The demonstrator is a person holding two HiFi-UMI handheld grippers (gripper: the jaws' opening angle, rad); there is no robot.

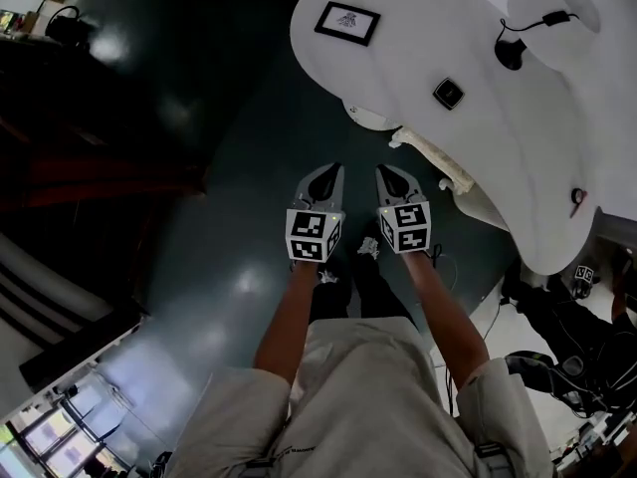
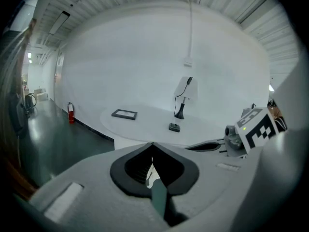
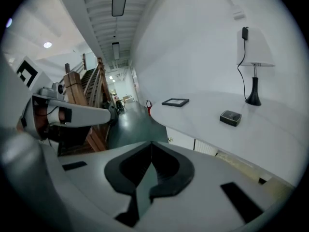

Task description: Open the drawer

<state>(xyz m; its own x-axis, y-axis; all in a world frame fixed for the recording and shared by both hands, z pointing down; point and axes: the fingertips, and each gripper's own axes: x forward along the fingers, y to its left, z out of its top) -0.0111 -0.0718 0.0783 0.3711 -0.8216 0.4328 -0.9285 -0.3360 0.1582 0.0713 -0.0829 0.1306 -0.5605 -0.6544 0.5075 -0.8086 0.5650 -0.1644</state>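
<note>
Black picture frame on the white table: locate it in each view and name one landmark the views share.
Head view: black picture frame at the top, right of centre.
Left gripper view: left of centre, at mid-height.
Right gripper view: just right of centre, at mid-height.
Shared landmark: the small dark box, right of the frame and lower in all three pictures.

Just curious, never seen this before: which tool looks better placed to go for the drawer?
Right, probably. Both are shut and empty, but the right tool is nearer the desk than the left tool, and its view shows a knob below.
</note>
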